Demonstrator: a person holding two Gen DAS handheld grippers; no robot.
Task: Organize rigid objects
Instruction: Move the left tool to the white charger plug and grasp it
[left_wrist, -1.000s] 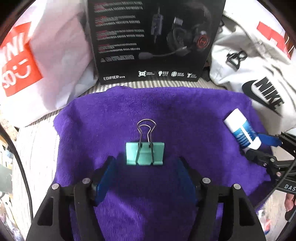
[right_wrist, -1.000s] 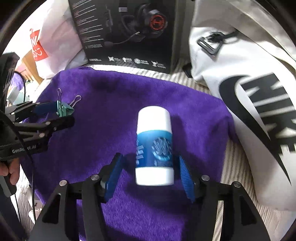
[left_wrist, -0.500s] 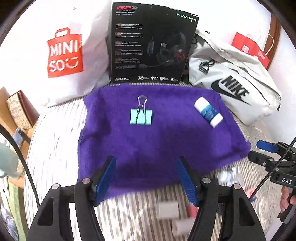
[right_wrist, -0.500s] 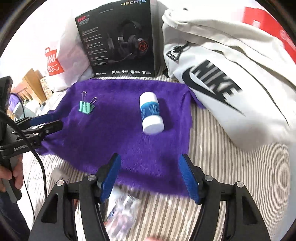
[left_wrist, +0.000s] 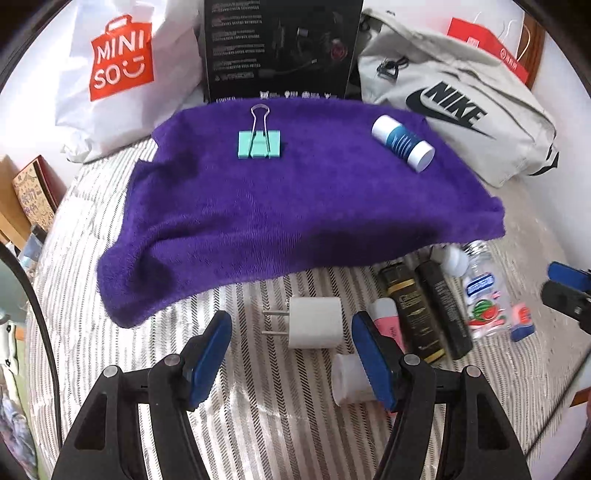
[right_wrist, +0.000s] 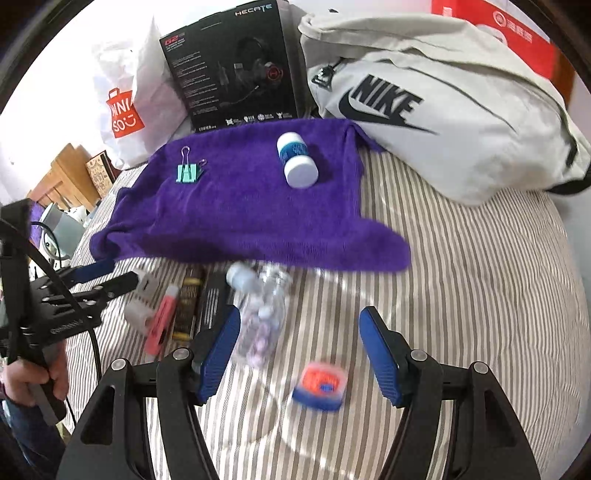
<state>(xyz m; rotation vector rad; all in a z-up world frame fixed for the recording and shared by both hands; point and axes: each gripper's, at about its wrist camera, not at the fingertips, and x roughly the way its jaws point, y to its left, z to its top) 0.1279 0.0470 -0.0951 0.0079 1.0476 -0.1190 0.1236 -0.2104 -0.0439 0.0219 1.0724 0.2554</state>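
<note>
A teal binder clip (left_wrist: 259, 142) and a blue-and-white tube (left_wrist: 402, 143) lie apart on the purple towel (left_wrist: 295, 206). My left gripper (left_wrist: 291, 332) is open over the striped sheet in front of the towel, and a white plug charger (left_wrist: 314, 326) lies between its fingers, untouched. Beside the charger are a pink stick (left_wrist: 386, 314), two black tubes (left_wrist: 410, 306) and a clear bottle (left_wrist: 480, 295). My right gripper (right_wrist: 301, 321) is open and holds nothing. The clear bottle (right_wrist: 264, 317) lies by its left finger. A small orange-and-blue case (right_wrist: 320, 386) sits blurred below it.
A white Miniso bag (left_wrist: 122, 70), a black headset box (left_wrist: 280, 48) and a grey Nike bag (left_wrist: 454, 107) line the back of the striped bed (right_wrist: 461, 295). A hand (right_wrist: 37, 380) holds the left gripper's handle. Wooden furniture (right_wrist: 59, 177) stands at the left.
Both grippers have pulled back from the towel, leaving the clip and the tube lying on it. The loose items on the striped sheet have come into view below them.
</note>
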